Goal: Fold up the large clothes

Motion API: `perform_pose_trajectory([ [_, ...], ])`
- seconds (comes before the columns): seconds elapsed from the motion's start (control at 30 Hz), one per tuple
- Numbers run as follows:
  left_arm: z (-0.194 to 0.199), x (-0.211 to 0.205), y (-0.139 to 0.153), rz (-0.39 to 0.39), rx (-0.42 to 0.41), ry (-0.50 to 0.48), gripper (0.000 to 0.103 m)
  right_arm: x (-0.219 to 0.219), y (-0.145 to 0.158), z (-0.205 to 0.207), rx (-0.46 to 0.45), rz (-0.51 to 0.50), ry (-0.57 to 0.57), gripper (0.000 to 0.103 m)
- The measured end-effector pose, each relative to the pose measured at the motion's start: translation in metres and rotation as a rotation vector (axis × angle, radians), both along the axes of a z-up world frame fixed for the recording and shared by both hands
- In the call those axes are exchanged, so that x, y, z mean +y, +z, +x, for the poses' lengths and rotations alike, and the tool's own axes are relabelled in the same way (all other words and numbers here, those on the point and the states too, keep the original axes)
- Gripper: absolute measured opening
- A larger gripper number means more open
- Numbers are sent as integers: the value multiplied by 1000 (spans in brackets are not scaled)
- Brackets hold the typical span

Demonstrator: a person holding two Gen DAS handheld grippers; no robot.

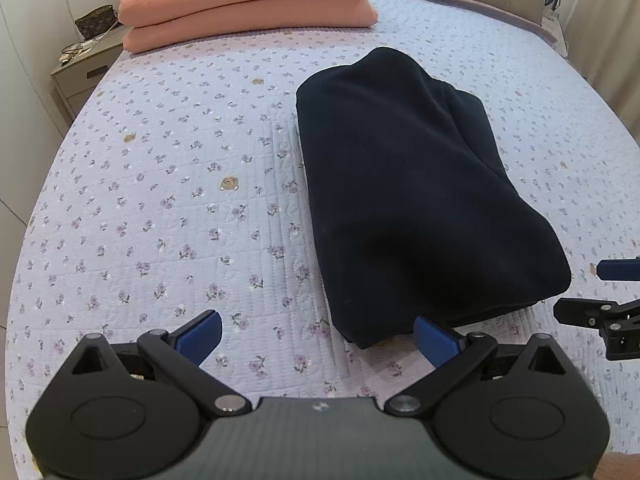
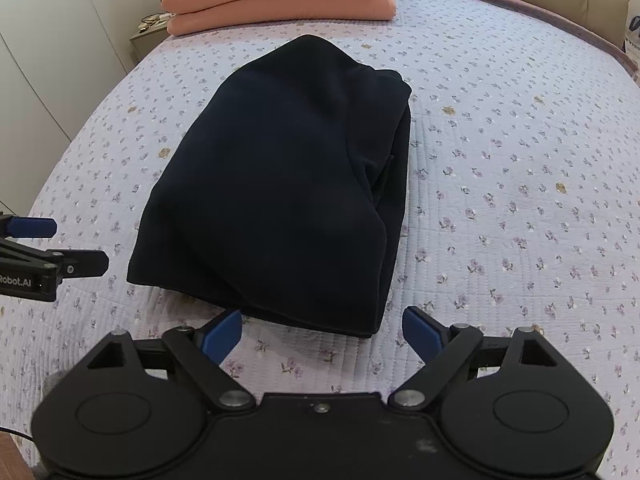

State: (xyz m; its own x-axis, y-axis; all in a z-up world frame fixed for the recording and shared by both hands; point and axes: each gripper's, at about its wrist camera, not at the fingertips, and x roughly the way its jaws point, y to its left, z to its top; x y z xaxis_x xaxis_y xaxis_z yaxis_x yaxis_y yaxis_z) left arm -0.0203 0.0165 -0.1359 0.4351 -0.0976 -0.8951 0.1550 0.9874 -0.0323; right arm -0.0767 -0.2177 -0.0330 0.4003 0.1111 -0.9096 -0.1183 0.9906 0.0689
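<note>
Folded garment, both grippers empty

The dark navy fleece garment [image 1: 420, 200], folded compactly, lies just ahead of the wide-open jaws of left gripper [image 1: 318, 338] and right gripper [image 2: 322, 332], seemingly released to rest finished.

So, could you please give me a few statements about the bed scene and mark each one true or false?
1. The dark navy garment lies folded into a compact bundle on the floral quilt. True.
2. The left tool is clamped on the garment's near edge. False: it is open and grips nothing.
3. Two peach pillows are stacked at the far end of the bed. True.
4. The right tool holds a sleeve. False: it is open and empty, just short of the garment.
5. The garment rests on top of the pillows. False: it lies on the quilt, apart from them.
</note>
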Motion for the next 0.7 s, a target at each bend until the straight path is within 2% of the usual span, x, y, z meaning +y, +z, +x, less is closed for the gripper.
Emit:
perform_pose_trajectory([
  [0.7, 0, -4, -5, 4, 26, -4, 103, 2, -1, 0, 12, 10, 15, 103],
])
